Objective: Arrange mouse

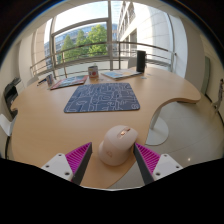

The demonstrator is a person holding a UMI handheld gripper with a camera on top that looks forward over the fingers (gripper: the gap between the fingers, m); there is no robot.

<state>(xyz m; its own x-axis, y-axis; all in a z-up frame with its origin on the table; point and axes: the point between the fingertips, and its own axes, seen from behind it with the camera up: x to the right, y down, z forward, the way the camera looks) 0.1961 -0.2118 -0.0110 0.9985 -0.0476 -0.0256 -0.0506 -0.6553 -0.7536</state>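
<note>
A pale beige, rounded plastic computer mouse lies on a light wooden surface with a curved front edge, seen from a camera riding on hand-held tongs. The two fingers of the tongs, each faced with a magenta ribbed pad, stand wide apart on either side of the mouse. The mouse sits between them with a visible gap at each side and rests on the surface under its own weight, so nothing is gripping it yet. The fingers bracket its rear half, which suggests the tongs are lined up along the mouse's length so the pads can close on its two long sides.

Beyond the mouse, further along the surface, lies a dark blue-grey patterned rectangular mouse mat, flat and with nothing on it. It is well apart from the mouse and almost straight ahead of it. Given the task of arranging the mouse, the mat seems the likely place for it, and its position directly ahead would allow a simple forward carry.

Past the mat, near the far edge of the surface, stand a small upright box and what looks like an open laptop. Behind them, large windows show green trees outside
</note>
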